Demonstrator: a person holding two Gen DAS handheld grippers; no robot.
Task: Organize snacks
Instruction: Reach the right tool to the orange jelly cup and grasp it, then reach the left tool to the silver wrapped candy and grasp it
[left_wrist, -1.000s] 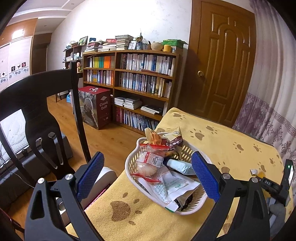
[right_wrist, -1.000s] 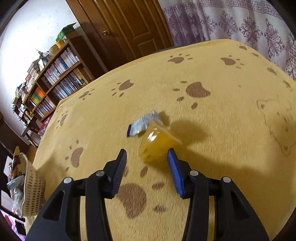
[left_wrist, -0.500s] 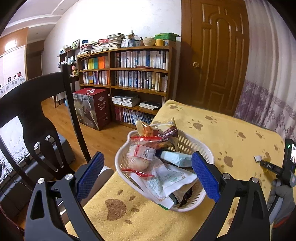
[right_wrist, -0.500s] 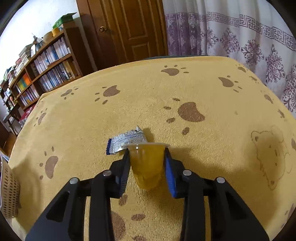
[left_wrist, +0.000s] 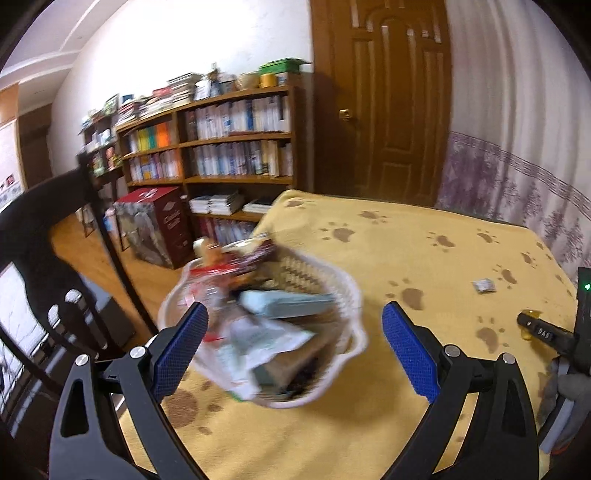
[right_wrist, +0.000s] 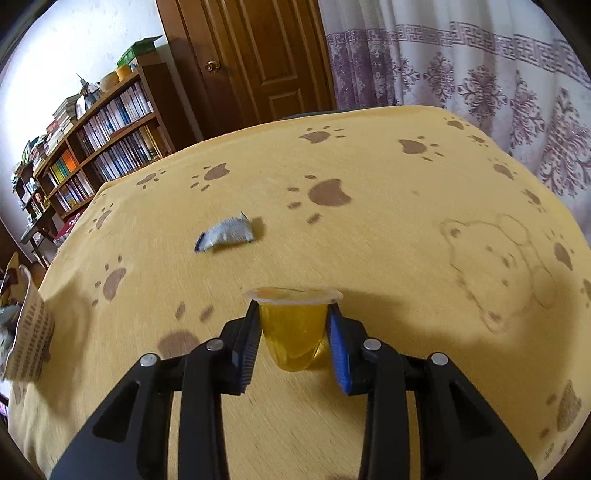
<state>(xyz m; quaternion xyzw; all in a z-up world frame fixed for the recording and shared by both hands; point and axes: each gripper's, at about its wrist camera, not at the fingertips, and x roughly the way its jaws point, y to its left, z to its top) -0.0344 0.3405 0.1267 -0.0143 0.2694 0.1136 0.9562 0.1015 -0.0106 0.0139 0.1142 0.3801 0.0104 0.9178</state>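
two blue-padded fingers of the right gripper (right_wrist: 293, 338) are pressed against the sides of a small yellow jelly cup (right_wrist: 293, 332), which sits clamped between them with its sealed clear rim pointing away from the camera, just above the yellow cloth (right_wrist: 369, 240) printed with brown paw marks and a bear outline. beyond the cup, apart from it on the cloth, lies a small silver-blue wrapper (right_wrist: 225, 238), slightly blurred. at the left edge of this view a slice of the white basket (right_wrist: 27, 332) shows, well apart from the cup. from the left wrist, the left gripper (left_wrist: 293, 345) has its jaws spread wide and holds nothing; its blue pads frame the white basket, which stands at the near left part of the table, close to the edge, and is piled with snack packets: a pale blue-green flat pack (left_wrist: 284, 301), a white pouch (left_wrist: 258, 339) and red-trimmed bags (left_wrist: 218, 271), all smeared by motion blur. to the right in that view the other gripper's black body shows at the frame edge with a bit of yellow at its tip, and the small wrapper lies farther out on the cloth. behind the table stand a dark chair (left_wrist: 48, 236), a red box (left_wrist: 155, 225) on the wooden floor, a bookcase (left_wrist: 221, 147) full of books, a brown door (left_wrist: 384, 99) and a purple-patterned curtain (left_wrist: 517, 147).
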